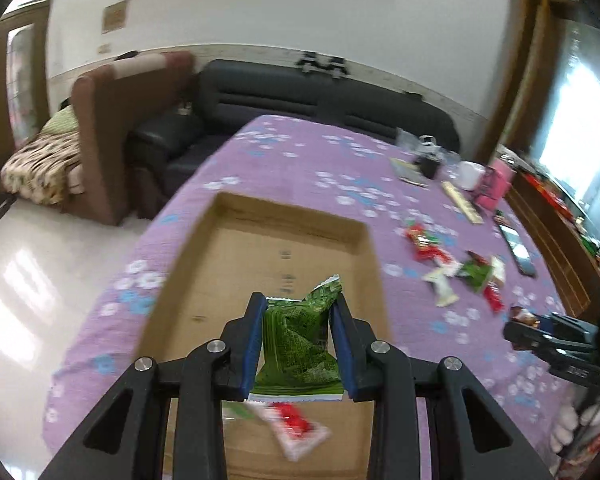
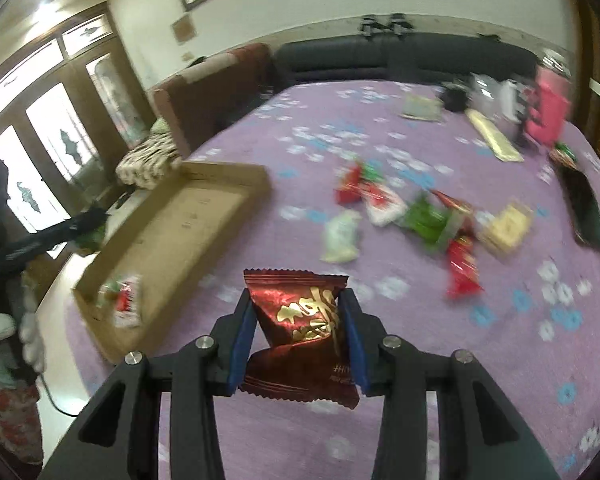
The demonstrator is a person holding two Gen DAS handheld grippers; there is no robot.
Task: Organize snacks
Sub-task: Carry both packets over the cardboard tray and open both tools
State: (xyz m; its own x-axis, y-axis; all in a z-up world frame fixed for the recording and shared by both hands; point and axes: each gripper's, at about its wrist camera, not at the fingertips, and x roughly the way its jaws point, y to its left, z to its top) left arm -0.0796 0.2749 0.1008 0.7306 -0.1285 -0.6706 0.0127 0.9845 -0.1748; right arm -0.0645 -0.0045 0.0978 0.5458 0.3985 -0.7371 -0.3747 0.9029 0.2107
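Note:
My left gripper [image 1: 299,304] is shut on a green snack packet [image 1: 300,344] and hangs over the open cardboard box [image 1: 224,264]. A red-and-white packet [image 1: 296,430] lies on the box floor below it. My right gripper [image 2: 296,300] is shut on a dark red packet with gold lettering [image 2: 300,324], lifted above the purple floral tablecloth [image 2: 440,360]. The cardboard box [image 2: 204,204] sits to its left with the red-and-white packet [image 2: 126,300] inside. Several loose snack packets [image 2: 424,216] lie scattered on the cloth ahead; the same loose snack packets [image 1: 460,268] show right of the box.
A phone [image 1: 518,246], a white mug [image 1: 470,174] and a pink box [image 1: 496,184] stand at the table's far right. A black sofa [image 1: 300,96] and a brown armchair [image 1: 112,128] sit beyond the table. A gloved hand [image 2: 28,340] holds the left tool.

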